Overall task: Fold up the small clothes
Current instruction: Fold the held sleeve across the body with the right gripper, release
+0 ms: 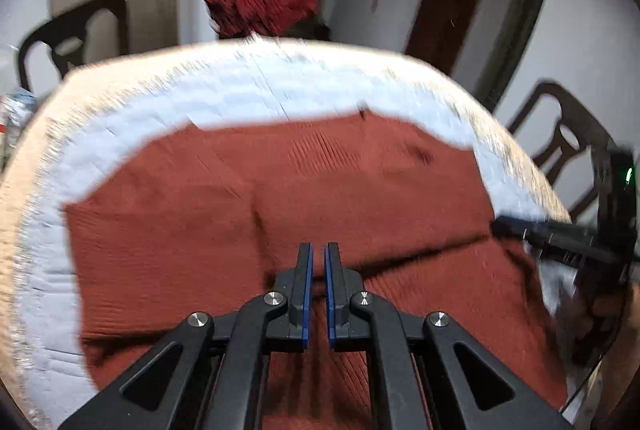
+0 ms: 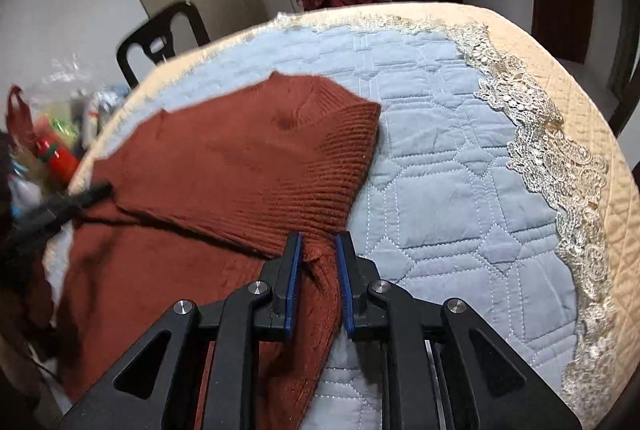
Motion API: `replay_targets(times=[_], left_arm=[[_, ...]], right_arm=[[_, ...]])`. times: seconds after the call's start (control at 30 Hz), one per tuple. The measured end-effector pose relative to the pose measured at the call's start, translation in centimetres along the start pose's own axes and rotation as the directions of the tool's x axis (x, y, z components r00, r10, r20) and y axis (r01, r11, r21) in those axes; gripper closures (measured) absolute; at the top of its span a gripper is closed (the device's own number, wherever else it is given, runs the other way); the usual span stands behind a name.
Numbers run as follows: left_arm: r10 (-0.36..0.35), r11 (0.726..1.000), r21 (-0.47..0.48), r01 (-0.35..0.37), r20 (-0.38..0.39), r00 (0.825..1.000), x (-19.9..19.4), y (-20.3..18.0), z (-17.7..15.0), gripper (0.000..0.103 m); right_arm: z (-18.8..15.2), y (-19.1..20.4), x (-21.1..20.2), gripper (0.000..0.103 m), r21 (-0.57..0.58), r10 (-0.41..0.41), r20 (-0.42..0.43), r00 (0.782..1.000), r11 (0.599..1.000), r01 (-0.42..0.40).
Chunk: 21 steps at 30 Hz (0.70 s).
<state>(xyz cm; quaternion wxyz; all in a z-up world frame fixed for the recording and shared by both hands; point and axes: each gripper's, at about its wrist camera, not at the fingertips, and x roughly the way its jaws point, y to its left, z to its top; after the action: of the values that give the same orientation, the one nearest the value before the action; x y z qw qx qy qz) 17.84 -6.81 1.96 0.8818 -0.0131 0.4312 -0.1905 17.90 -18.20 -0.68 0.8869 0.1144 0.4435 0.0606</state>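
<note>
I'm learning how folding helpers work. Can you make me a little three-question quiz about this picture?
1. True or false: the right claw has a bunch of the rust-red sweater pinched between its fingers.
2. What colour is the quilted cover under the sweater? A) green B) pale blue C) black
3. Fill in: the quilted cover's edge is trimmed with ____.

Key
1. True; knit is gathered between the blue pads.
2. B.
3. Lace.

Bonus: the left claw looks nearly closed above the sweater; whether it pinches any cloth can't be told.

sweater (image 2: pixel 224 165): rust-brown (ribbed hem) | quilt (image 2: pixel 460 189): pale blue, hexagon stitching | fingers (image 2: pixel 293 278): blue-lined
</note>
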Motion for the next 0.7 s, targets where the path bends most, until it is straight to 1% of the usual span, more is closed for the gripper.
replay_targets(times=[0.03,0.07,0.1,0.17,0.23,0.33,0.37,0.43,0.57,0.63,0.67,0.7], left_arm=[[-0.001,1.000,-0.006,0.000,-0.014,1.000,0.7,0.2,-0.3,0.095],[-0.007,1.000,-0.005,0.007,0.009,1.000,0.5,0.3,-0.5,0.095],[-0.008,1.000,-0.009,0.008,0.003,1.000,0.3,0.4,-0.5,0.095],[-0.011,1.000,-0.020,0.011,0.008,1.000,-0.6,0.6,-0.5,0.095],[0.007,1.000,-0.006,-0.007,0.030,1.000,-1.8,0.8,-1.0,0.095],[0.021,1.000,-0.013,-0.020,0.044,0.999,-3.5,1.6,-2.1,0.086],[0.037,0.999,-0.015,-0.036,0.047,0.998,-4.0,1.9,-2.4,0.083],[0.077,0.997,-0.013,-0.076,0.061,0.995,-4.6,2.3,-2.9,0.082],[0.130,0.991,-0.032,-0.128,0.065,0.989,-5.6,2.7,-3.6,0.081],[0.151,0.988,-0.038,-0.149,0.075,0.986,-6.3,2.6,-4.2,0.073],[0.158,0.987,-0.043,-0.155,0.080,0.984,-6.7,2.6,-4.4,0.067],[0.162,0.986,-0.049,-0.159,0.087,0.983,-7.1,2.6,-4.7,0.064]], right_arm=[[0.0,-0.1,-0.2,0.087,0.006,-0.001,0.000,1.000,1.000,0.001],[0.0,0.0,-0.3,0.087,0.005,-0.004,0.003,1.000,1.000,0.004],[0.0,0.2,-0.6,0.087,-0.003,-0.011,0.006,1.000,1.000,0.011],[-0.1,0.6,-1.3,0.087,-0.018,-0.016,0.019,1.000,1.000,0.017],[-0.3,0.9,-2.0,0.084,-0.019,-0.009,0.032,0.999,1.000,0.009],[-0.9,1.2,-3.2,0.084,-0.022,0.009,0.046,0.999,1.000,-0.008],[-1.2,1.4,-3.6,0.084,-0.027,0.019,0.048,0.999,0.999,-0.018],[-1.7,1.9,-3.9,0.084,-0.041,0.028,0.045,0.999,0.999,-0.026],[-2.4,3.0,-4.4,0.084,-0.068,0.031,0.043,0.999,0.997,-0.028],[-2.8,3.4,-4.8,0.083,-0.075,0.041,0.045,0.998,0.997,-0.037],[-3.1,3.7,-5.1,0.080,-0.079,0.048,0.046,0.998,0.996,-0.044],[-3.4,4.0,-5.4,0.075,-0.086,0.056,0.048,0.997,0.995,-0.052]])
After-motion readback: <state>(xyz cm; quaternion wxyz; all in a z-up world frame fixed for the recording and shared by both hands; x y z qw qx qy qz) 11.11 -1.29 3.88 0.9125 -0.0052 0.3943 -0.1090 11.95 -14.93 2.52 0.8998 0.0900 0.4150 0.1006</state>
